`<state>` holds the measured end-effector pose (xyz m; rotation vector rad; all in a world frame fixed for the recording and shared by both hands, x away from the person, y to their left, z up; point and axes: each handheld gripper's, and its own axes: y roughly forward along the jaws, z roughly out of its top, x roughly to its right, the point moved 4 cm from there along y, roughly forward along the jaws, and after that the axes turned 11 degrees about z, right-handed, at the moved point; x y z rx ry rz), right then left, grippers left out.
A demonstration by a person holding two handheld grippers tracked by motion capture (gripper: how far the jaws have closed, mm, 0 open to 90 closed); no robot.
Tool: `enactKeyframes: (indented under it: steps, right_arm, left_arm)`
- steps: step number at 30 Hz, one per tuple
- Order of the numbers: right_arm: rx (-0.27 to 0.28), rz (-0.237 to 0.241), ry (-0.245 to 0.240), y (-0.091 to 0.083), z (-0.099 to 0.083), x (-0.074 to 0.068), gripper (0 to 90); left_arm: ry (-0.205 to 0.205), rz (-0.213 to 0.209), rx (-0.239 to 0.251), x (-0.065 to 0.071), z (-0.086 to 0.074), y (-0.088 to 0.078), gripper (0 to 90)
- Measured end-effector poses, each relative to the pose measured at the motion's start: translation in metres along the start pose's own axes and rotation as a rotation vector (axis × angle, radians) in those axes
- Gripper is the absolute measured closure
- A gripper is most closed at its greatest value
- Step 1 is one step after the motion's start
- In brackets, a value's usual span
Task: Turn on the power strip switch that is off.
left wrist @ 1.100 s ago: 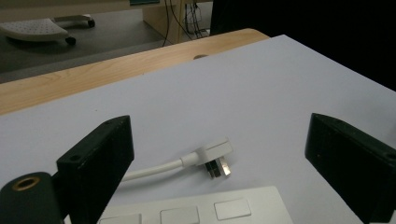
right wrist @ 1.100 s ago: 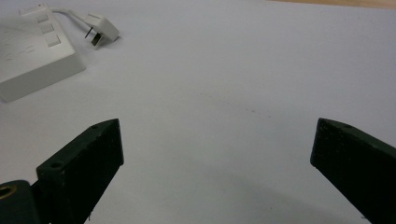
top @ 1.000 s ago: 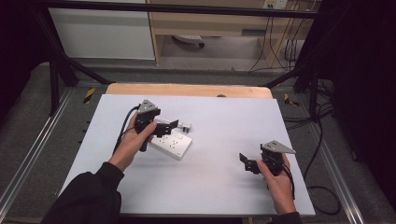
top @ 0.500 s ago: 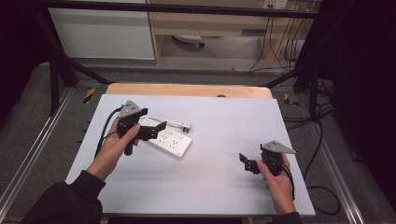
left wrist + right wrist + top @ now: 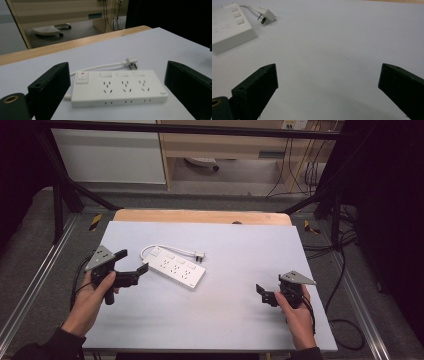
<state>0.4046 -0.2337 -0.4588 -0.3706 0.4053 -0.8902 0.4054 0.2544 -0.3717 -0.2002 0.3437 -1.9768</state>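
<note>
High view: your left gripper (image 5: pixel 134 265) and right gripper (image 5: pixel 260 292), jaws spread and empty, flank the white plastic power strip (image 5: pixel 175 268) lying mid-table (image 5: pixel 240 255); nothing looks started yet.

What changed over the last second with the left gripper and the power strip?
The left gripper let go of the power strip and drew back toward the table's left edge; its jaws now stand open, clear of the strip. The strip lies flat with its plug beside it. The right gripper stayed put, open, near the table's right front.
</note>
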Motion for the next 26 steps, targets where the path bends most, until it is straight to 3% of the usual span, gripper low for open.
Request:
enactKeyframes:
  steps: [6,10,13,17,23,26]
  right_arm:
    - [0.001,-0.001,-0.001,0.000,0.000,0.000,3.0]
    - [0.000,-0.002,-0.002,0.000,0.000,-0.001,3.0]
    - [-0.001,-0.005,-0.003,0.000,0.000,0.000,3.0]
    - [-0.007,-0.008,-0.006,0.001,-0.001,0.001,3.0]
    - [-0.033,-0.021,-0.004,0.004,-0.004,0.002,2.8]
    - [-0.076,-0.048,-0.003,0.008,-0.010,0.005,2.9]
  left_arm:
    - [-0.008,0.026,0.008,-0.014,-0.018,-0.025,5.9]
    - [-0.039,0.029,-0.021,-0.018,-0.039,-0.034,6.6]
    - [-0.059,0.030,-0.057,-0.016,-0.061,-0.039,6.9]
    - [-0.027,-0.002,-0.111,-0.005,-0.086,-0.044,7.4]
    - [0.003,-0.029,-0.138,0.007,-0.093,-0.046,7.0]
    - [-0.001,-0.014,-0.114,0.006,-0.090,-0.047,6.7]
